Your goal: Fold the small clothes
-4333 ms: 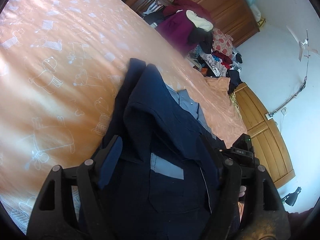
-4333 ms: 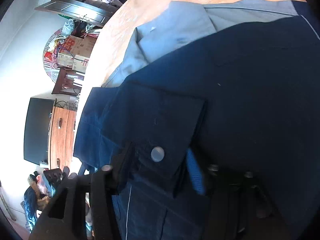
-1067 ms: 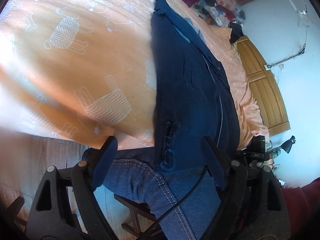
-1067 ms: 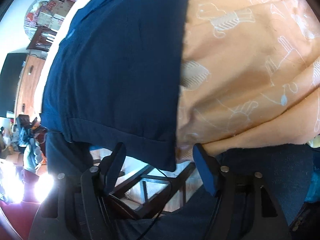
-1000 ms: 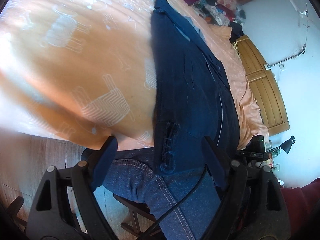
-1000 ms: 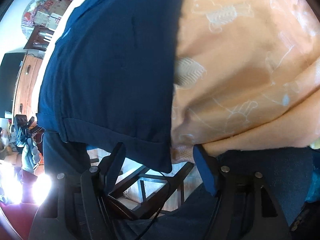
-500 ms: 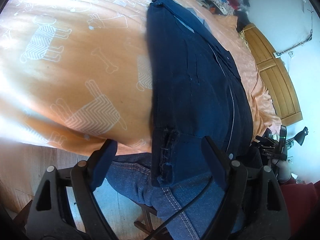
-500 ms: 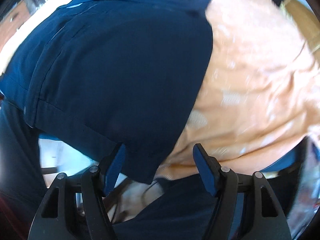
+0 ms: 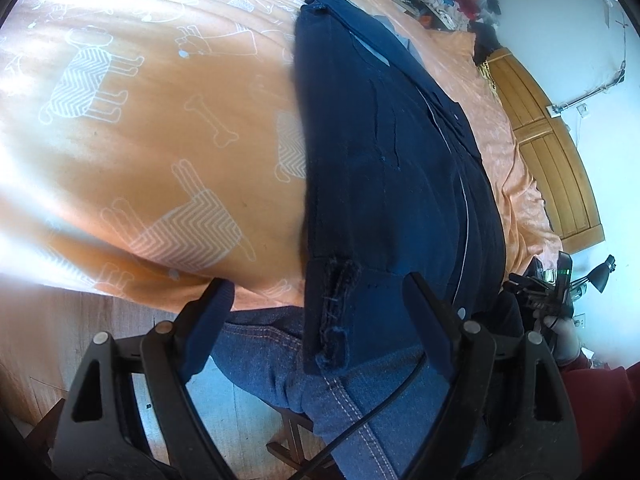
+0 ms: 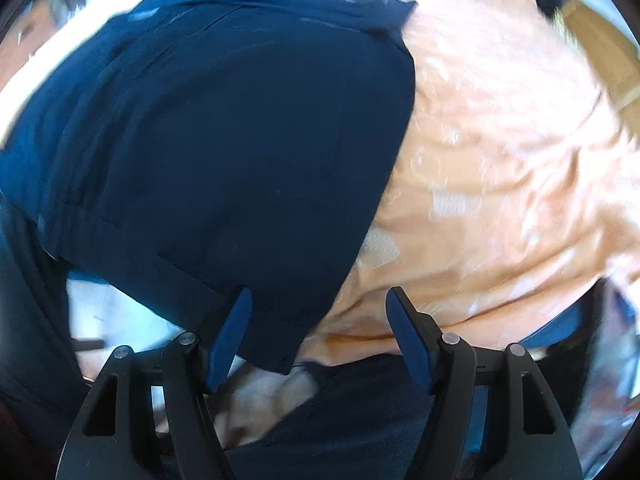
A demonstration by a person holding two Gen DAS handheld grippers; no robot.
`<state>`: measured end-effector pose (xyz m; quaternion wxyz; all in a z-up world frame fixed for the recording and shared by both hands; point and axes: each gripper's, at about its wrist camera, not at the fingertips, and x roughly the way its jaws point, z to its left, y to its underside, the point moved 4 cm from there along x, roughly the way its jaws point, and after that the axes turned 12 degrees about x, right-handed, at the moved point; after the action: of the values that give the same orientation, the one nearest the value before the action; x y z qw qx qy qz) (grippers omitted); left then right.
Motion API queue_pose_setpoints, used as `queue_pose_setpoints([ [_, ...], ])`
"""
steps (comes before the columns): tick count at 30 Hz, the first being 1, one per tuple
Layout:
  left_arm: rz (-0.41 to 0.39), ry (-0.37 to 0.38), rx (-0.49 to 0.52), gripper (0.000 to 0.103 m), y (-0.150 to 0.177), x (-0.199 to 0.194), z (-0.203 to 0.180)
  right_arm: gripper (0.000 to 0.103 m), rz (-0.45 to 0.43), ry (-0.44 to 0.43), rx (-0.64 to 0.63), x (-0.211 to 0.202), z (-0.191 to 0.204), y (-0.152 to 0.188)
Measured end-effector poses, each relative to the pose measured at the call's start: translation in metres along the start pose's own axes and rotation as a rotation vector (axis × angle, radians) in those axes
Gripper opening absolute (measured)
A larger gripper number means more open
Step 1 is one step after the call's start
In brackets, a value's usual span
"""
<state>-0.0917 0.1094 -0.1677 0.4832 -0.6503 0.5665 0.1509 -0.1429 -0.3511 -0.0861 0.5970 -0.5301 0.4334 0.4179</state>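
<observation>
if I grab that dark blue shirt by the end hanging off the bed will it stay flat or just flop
The dark blue shirt will probably flop: its hem droops over the edge of the orange bedsheet, so the cloth looks limp. Lifted at one corner, its folded layers would likely slide apart. It looks light, so it should drag easily.

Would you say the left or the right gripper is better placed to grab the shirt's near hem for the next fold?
Probably the left: the shirt hem hangs centred between the open left gripper; the right gripper frames only a corner.

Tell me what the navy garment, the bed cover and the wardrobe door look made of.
Navy garment: matte woven cloth, probably cotton; stitched hems and creases show.
Bed cover: soft orange fabric with printed white dogs and bones, wrinkled.
Wardrobe door: panelled wood, warm glossy finish, apparently varnished.
</observation>
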Motion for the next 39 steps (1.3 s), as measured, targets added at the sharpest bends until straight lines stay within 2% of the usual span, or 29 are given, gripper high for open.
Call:
queue_pose_setpoints([
  [3, 0.005, -0.001, 0.017, 0.083, 0.002, -0.004, -0.005, 0.073, 0.072, -0.285, 0.238, 0.005, -0.032, -0.002],
  [4, 0.0, 0.001, 0.02, 0.083, 0.002, -0.006, -0.007, 0.069, 0.09, -0.36, 0.319, 0.008, -0.047, -0.001],
  [6, -0.014, 0.015, 0.017, 0.083, 0.002, -0.011, -0.009, 0.065, 0.123, -0.431, 0.379, 0.014, -0.062, 0.001],
  [8, -0.028, 0.027, 0.012, 0.083, 0.001, -0.015, -0.011, 0.065, 0.164, -0.473, 0.385, 0.019, -0.063, 0.005],
  [11, -0.033, 0.013, 0.014, 0.083, 0.001, -0.02, -0.012, 0.065, 0.207, -0.471, 0.358, 0.026, -0.053, 0.009],
  [17, -0.025, 0.004, -0.003, 0.083, 0.005, -0.02, -0.012, 0.065, 0.248, -0.413, 0.308, 0.051, -0.033, 0.012],
  [25, -0.02, 0.021, 0.004, 0.082, -0.002, -0.014, -0.012, 0.065, 0.279, -0.443, 0.324, 0.061, -0.026, 0.017],
  [28, 0.027, 0.058, 0.021, 0.067, -0.002, -0.002, -0.018, 0.065, 0.28, -0.464, 0.333, 0.058, -0.029, 0.013],
  [29, 0.039, 0.075, 0.028, 0.057, -0.003, 0.003, -0.021, 0.065, 0.279, -0.46, 0.329, 0.057, -0.029, 0.013],
  [30, 0.043, 0.083, 0.03, 0.043, -0.003, 0.005, -0.021, 0.065, 0.278, -0.457, 0.327, 0.058, -0.028, 0.014],
  [31, 0.043, 0.09, 0.027, 0.035, -0.004, 0.007, -0.021, 0.063, 0.28, -0.456, 0.328, 0.058, -0.031, 0.014],
  [32, 0.041, 0.103, 0.023, 0.017, -0.005, 0.009, -0.023, 0.058, 0.281, -0.459, 0.331, 0.059, -0.03, 0.014],
  [33, 0.034, 0.127, 0.021, 0.01, -0.006, 0.009, -0.026, 0.042, 0.285, -0.472, 0.326, 0.059, -0.028, 0.016],
  [34, 0.015, 0.14, 0.021, 0.01, -0.007, 0.006, -0.03, 0.025, 0.286, -0.469, 0.312, 0.059, -0.026, 0.016],
  [35, -0.006, 0.149, 0.009, 0.01, -0.01, 0.002, -0.034, 0.021, 0.279, -0.48, 0.291, 0.054, -0.021, 0.016],
  [36, -0.053, 0.19, -0.017, 0.009, -0.013, -0.006, -0.037, 0.018, 0.266, -0.511, 0.293, 0.046, -0.021, 0.017],
  [37, -0.124, 0.249, -0.046, 0.009, -0.018, -0.019, -0.04, 0.014, 0.234, -0.575, 0.31, 0.03, -0.021, 0.015],
  [39, -0.206, 0.281, -0.066, 0.009, -0.03, -0.038, -0.045, 0.01, 0.171, -0.67, 0.355, 0.001, -0.027, 0.008],
])
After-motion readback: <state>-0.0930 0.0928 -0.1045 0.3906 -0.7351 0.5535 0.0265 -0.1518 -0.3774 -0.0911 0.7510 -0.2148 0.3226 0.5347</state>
